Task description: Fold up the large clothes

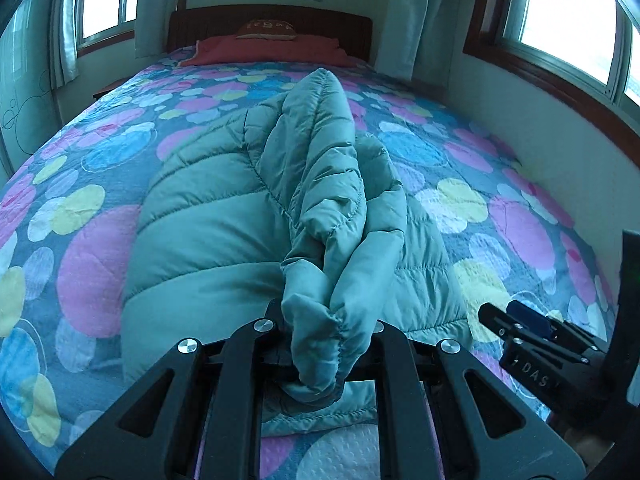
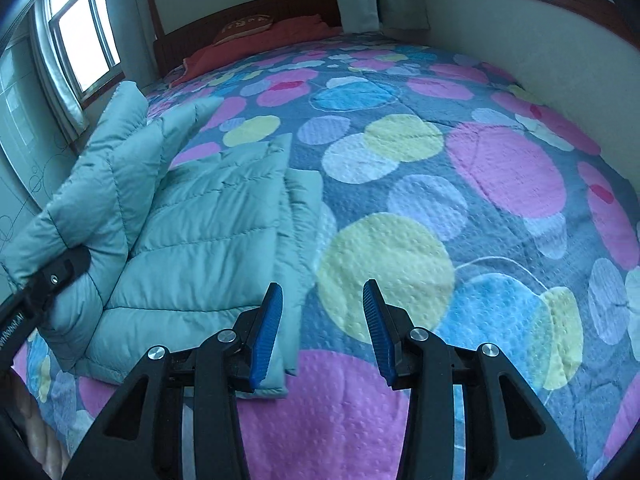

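Teal quilted nylon, puffy and stitched in horizontal channels: the jacket [image 1: 208, 216] lies on the bed [image 1: 80, 240], its hem near the foot edge and its body running toward the headboard [image 1: 272, 20]. Left: the left gripper [image 1: 320, 344] is clamped on the elasticated cuff [image 1: 320, 332] of a sleeve [image 1: 320, 152], which rises in a soft ridge over the jacket's body. In the right wrist view the same sleeve stands lifted at the jacket's left side, the body flat beside it with one front edge doubled under. Right: the right gripper [image 2: 322, 328], blue ribbed pads [image 2: 266, 336] apart and holding nothing, hovers just beside the jacket's right edge, over the bedspread's [image 2: 500, 168] pink, yellow and blue discs.

Handling, as judged: light, compressible, springy fill; the shell looks smooth and probably slippery, so folds may slide or puff open. Firm holds are likely the gathered cuff, the hem and stitched seams, where fabric bunches between pads; a mid-panel pinch would probably catch only loose shell. The embossed bedspread should offer some friction beneath.
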Demonstrator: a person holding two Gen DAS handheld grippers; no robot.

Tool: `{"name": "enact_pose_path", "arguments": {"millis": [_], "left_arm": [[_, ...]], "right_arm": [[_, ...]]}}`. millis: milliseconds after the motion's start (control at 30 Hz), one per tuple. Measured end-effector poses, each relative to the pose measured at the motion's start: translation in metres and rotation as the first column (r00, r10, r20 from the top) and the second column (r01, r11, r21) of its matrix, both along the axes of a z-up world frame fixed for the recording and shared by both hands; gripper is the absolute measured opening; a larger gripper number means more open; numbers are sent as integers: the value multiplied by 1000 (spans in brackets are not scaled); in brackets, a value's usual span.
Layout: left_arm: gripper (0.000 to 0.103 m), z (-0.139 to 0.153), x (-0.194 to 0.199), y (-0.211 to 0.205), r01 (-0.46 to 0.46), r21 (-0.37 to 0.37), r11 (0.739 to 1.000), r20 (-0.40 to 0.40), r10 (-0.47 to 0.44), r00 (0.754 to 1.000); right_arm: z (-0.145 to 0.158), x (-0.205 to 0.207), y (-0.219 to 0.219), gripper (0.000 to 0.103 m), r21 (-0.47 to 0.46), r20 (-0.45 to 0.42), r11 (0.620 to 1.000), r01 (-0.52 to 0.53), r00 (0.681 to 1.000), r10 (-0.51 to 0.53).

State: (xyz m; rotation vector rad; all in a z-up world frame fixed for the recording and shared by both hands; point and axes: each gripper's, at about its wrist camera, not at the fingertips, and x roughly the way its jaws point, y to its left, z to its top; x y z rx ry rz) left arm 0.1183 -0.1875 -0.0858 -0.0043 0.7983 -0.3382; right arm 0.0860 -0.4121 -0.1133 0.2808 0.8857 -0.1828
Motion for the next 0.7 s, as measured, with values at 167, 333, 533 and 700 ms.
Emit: {"name": "enact_pose_path", "arguments": {"millis": [167, 333, 533, 700], "left_arm": [[12, -22, -4, -23, 32, 47, 998, -16, -32, 999], [16, -23, -10, -30, 52, 51, 997, -10, -51, 999], [47, -10, -25, -23, 97, -61, 993, -28, -99, 995], [50, 5, -42, -17, 133, -130, 983, -28, -138, 990]], "right_arm": [[-8, -13, -19, 43, 27, -10, 999, 30, 1000, -30], [-11, -19, -25, 43, 44, -6, 998, 43, 999, -42], [-10, -22, -24, 43, 62, -4, 997, 45, 999, -45], [-8, -25, -23, 43, 63, -4, 997, 49, 999, -49]]}}
